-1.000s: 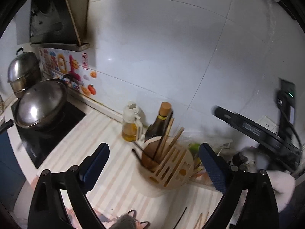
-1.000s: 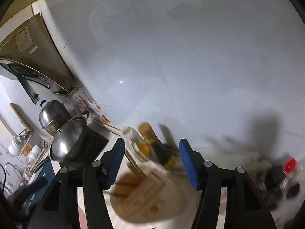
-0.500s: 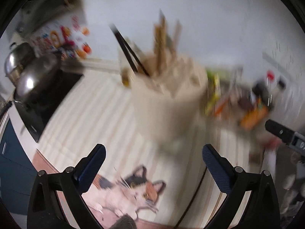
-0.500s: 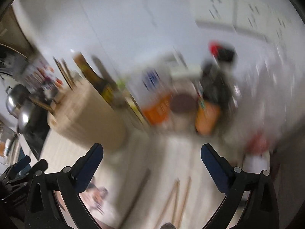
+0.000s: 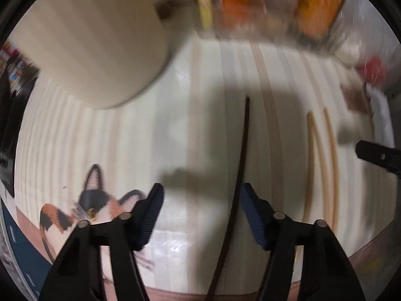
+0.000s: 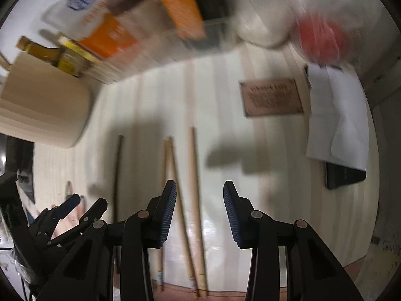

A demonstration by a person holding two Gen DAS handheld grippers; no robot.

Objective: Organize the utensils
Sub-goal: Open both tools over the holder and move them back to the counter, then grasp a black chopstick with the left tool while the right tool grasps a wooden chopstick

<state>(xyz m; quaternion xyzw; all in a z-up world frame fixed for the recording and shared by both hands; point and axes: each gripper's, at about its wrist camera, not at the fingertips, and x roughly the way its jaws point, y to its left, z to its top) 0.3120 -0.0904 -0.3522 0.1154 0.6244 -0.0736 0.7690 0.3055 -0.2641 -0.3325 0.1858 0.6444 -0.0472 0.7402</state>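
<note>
Left wrist view
- The left gripper (image 5: 200, 215) points steeply down at a pale striped mat (image 5: 120, 135) that carries a printed calico cat (image 5: 87, 208) near its lower left edge.
- Its black jaws with blue ribbed pads (image 5: 150, 215) stand apart and are closing; no pad presses on anything.
- A long, thin dark chopstick (image 5: 240, 165) lies flat on the mat, running up the frame. It passes between the jaws, just beside the right-hand pad; whether it touches that pad cannot be told.
- Two light wooden chopsticks (image 5: 323, 165) lie side by side on the mat, to the right of the dark one and apart from it.
- A cream cylindrical utensil holder (image 5: 95, 40) stands at upper left, well apart from the chopsticks.
- Orange and yellow packages (image 5: 240, 5) crowd the top edge, blurred.
- A black part of the right gripper (image 5: 378, 155) enters at the right edge.

Right wrist view
- The right gripper (image 6: 199, 213) also points steeply down over the same mat; its blue pads (image 6: 166, 213) are spread and closing.
- The light wooden chopsticks lie between the jaws, near the left pad, without visible pinching.
- The dark chopstick lies further left, outside the jaws.
- The left gripper shows at lower left.
- The cream holder stands at upper left.
- A brown rectangular card (image 6: 272, 97) and a white sheet of paper (image 6: 335, 115) lie at right.
</note>
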